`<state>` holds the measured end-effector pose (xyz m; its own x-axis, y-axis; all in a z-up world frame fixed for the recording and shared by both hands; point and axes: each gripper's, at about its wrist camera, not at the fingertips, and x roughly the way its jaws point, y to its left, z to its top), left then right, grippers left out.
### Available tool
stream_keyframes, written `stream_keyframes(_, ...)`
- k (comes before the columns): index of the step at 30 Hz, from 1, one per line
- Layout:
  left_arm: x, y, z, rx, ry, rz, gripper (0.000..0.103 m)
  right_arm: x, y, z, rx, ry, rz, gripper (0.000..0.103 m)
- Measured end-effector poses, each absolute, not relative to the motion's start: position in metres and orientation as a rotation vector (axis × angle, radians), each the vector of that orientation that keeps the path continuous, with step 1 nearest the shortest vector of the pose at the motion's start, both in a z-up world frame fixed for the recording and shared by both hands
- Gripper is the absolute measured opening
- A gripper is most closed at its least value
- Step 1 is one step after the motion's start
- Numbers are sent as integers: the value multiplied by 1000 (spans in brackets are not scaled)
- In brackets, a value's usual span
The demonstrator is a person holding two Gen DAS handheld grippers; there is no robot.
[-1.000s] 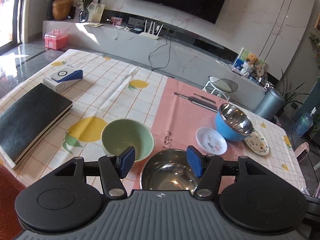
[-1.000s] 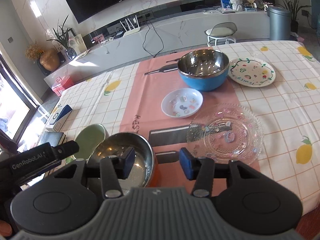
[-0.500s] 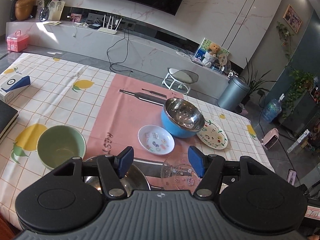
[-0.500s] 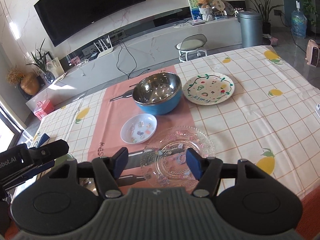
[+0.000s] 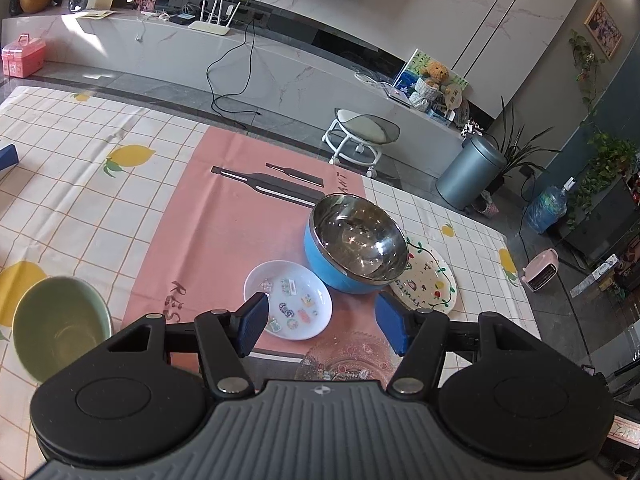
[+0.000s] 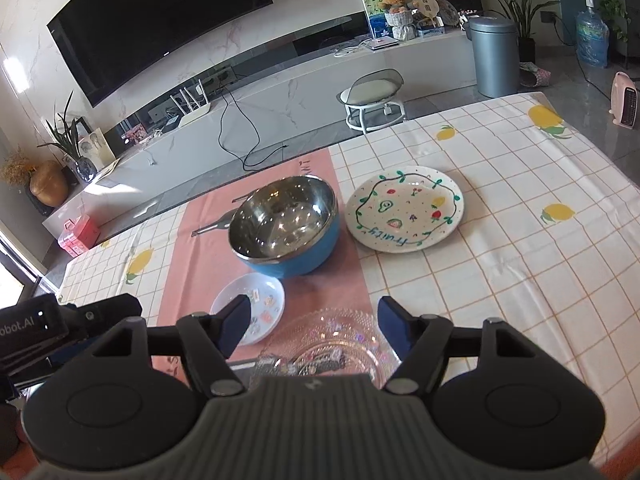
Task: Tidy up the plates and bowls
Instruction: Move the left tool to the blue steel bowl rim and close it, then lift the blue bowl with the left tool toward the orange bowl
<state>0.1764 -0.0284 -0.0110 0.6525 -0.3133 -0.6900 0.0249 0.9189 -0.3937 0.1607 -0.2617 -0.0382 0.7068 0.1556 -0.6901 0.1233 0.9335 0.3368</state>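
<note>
The table (image 6: 520, 280) has lots of bare cloth on the right. The glass plate (image 6: 332, 344) lies near, under the empty right gripper (image 6: 314, 326), whose jaws have just been opening wide. The left gripper (image 5: 324, 326) is wide too, over the small white dish (image 5: 288, 300). The steel bowl seen earlier is gone from view.

From my remote station I record these legible markings. The white plate (image 6: 405, 208) with the painted fruit and leaf border carries the blue handwritten word "fruity" near its rim; in the left wrist view only part of that word shows. The pink runner (image 5: 224, 216) on the table bears dark letters: "RES" beside the small white dish, and "ANT" at its far edge. The left gripper's housing (image 6: 28, 326), seen from the right wrist camera, shows white lettering "obot.AI", its start cut off by the frame edge.
</note>
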Motion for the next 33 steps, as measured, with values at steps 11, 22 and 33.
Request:
stream_keyframes(11, 258, -58, -33, -320, 935, -121, 63, 258, -279, -62, 353, 843, 39, 50)
stream_keyframes(22, 303, -84, -68, -245, 996, -43, 55, 312, -299, -103, 451, 955, 84, 39)
stream_keyframes(33, 311, -96, -78, -184, 1020, -56, 16, 315, -283, -109, 443, 947, 119, 19)
